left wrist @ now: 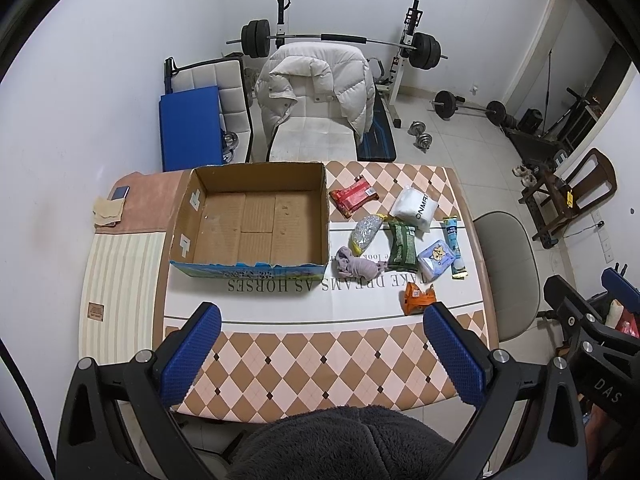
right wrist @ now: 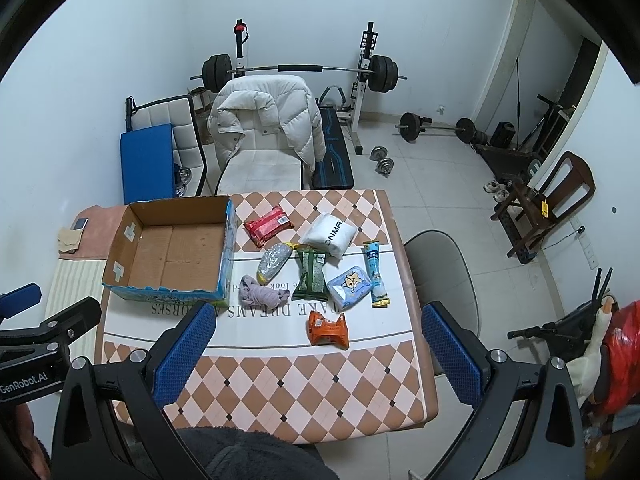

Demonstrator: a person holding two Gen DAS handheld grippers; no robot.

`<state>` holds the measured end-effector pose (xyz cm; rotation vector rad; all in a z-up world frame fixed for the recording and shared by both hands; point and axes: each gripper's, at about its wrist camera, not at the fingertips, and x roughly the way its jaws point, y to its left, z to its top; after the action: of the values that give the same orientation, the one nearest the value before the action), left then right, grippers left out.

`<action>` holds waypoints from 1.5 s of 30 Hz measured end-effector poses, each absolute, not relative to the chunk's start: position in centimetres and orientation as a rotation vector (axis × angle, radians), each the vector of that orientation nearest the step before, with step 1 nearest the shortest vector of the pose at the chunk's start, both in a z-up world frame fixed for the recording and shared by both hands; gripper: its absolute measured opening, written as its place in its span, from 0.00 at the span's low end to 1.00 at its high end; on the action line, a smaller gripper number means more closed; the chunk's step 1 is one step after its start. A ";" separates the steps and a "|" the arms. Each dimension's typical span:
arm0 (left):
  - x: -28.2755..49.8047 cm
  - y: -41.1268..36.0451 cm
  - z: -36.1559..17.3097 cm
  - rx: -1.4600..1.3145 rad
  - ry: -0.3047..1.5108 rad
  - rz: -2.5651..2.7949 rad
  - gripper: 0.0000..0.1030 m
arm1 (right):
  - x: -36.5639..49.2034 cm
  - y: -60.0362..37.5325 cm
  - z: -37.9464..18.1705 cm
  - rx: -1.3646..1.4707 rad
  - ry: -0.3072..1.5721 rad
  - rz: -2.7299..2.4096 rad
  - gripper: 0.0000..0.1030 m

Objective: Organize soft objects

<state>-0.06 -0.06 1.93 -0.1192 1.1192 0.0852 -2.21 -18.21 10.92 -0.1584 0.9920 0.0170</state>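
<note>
The left gripper (left wrist: 322,322) hangs above the near table (left wrist: 320,364) edge, jaws wide apart, holding nothing. Beyond it sits an open box (left wrist: 252,220). Right of the box lie a rag (left wrist: 358,266), red pack (left wrist: 354,196), white pouch (left wrist: 414,208), green pack (left wrist: 402,246) and orange pack (left wrist: 418,298); the rag may touch the box.

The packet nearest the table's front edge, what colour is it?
Orange packet, with a small white label; it shows best in the right wrist view.

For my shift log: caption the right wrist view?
Open right gripper above checkered table; empty cardboard box beside scattered soft packets, orange pouch nearest.
</note>
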 end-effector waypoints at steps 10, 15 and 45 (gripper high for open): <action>-0.1 0.1 1.9 -0.120 1.118 0.083 1.00 | -2.2 -18.2 10.9 -0.158 0.993 0.019 1.00; -0.1 0.0 2.0 -0.125 1.120 0.082 1.00 | -2.0 -18.2 10.9 -0.157 0.996 0.022 1.00; 32.4 -13.1 -27.6 0.136 1.560 -0.081 1.00 | 25.6 -36.0 -34.3 0.476 1.715 -0.244 1.00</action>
<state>32.39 -13.09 -27.56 0.1359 1.5601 -0.0809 25.62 -36.00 -34.30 0.4761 1.7154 -0.2437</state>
